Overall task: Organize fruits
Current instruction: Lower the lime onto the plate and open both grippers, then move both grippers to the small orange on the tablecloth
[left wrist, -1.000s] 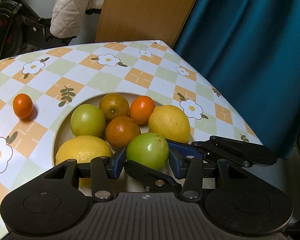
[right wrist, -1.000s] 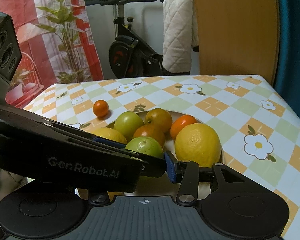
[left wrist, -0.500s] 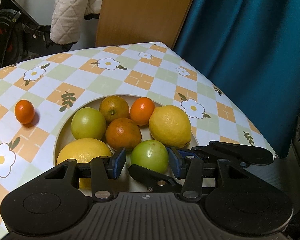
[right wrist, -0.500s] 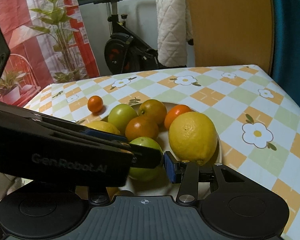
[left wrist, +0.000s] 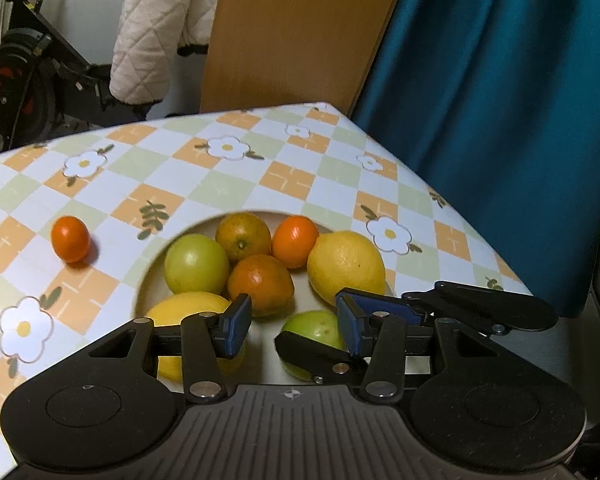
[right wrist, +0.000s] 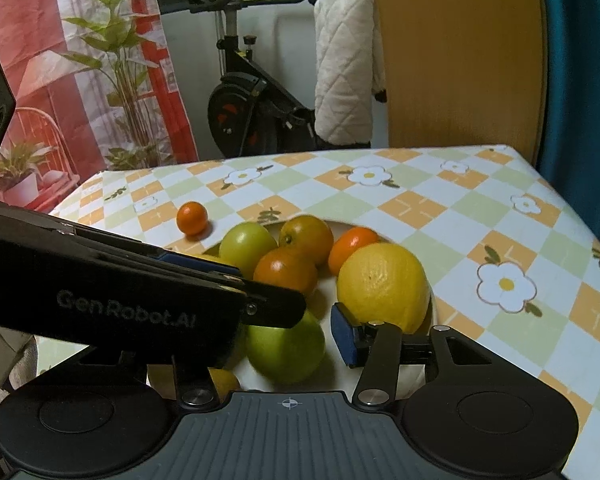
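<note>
Checked vinyl in orange, green and white with daisies covers the surface (left wrist: pixel 284 176). A pale round plate (left wrist: pixel 144 292) sits near its right-hand edge, which drops off against a teal curtain (left wrist: pixel 500 100). Left of the plate and beyond it the cloth lies open, with only one small orange fruit (left wrist: pixel 70 238) there, well apart from the rim.

On the plate lie two lemons, a green fruit at the back and several orange ones, packed close. At the plate's near side a second green fruit (right wrist: pixel 286 346) sits alone on bare plate.

The left tongs (left wrist: pixel 290 322) stand partly open over the plate's near edge, pads clear of everything, gripping nothing. The right tongs (right wrist: pixel 292 340) have just been opening; the green fruit lies between them with a gap at the visible pad (right wrist: pixel 344 338), so it is not held. The left tongs' arm crossing the right view reads "GenRobot.AI" (right wrist: pixel 126 310).
</note>
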### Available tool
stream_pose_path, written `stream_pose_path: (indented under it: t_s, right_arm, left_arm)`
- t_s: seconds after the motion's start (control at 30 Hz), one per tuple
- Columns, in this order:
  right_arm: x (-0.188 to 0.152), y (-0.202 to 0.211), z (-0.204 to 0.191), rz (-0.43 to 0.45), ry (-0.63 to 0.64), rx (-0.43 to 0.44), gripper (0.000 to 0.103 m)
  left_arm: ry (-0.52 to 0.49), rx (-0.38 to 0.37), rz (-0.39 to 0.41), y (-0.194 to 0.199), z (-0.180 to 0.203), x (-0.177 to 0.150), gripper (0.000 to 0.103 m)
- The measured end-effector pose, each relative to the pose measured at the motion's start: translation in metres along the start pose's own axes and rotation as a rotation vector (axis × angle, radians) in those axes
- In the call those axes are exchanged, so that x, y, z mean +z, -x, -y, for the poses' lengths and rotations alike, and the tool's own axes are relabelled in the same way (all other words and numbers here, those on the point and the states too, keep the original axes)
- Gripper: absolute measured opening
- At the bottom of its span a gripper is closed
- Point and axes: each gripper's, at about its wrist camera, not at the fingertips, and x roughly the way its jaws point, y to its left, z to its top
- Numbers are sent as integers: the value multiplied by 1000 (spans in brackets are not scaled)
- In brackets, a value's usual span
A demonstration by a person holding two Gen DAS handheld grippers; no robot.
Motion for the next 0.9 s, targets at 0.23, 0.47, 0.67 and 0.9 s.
stream_pose_path:
  t_s: [0.23, 0.47, 0.67, 0.9]
  right_arm:
    - [8, 8, -7, 24, 20, -2, 47]
    - [18, 11, -18, 45, 44, 8, 47]
    - [28, 5, -32, 48, 73, 24, 47]
    - [46, -10, -56, 54, 131, 58, 47]
  left_arm:
    - [31, -6, 47, 18, -12, 5, 50]
    - [33, 21, 99, 40, -29, 10, 50]
    - [56, 93, 144, 65, -62, 15, 50]
    - [108, 175, 178, 84, -104, 21, 50]
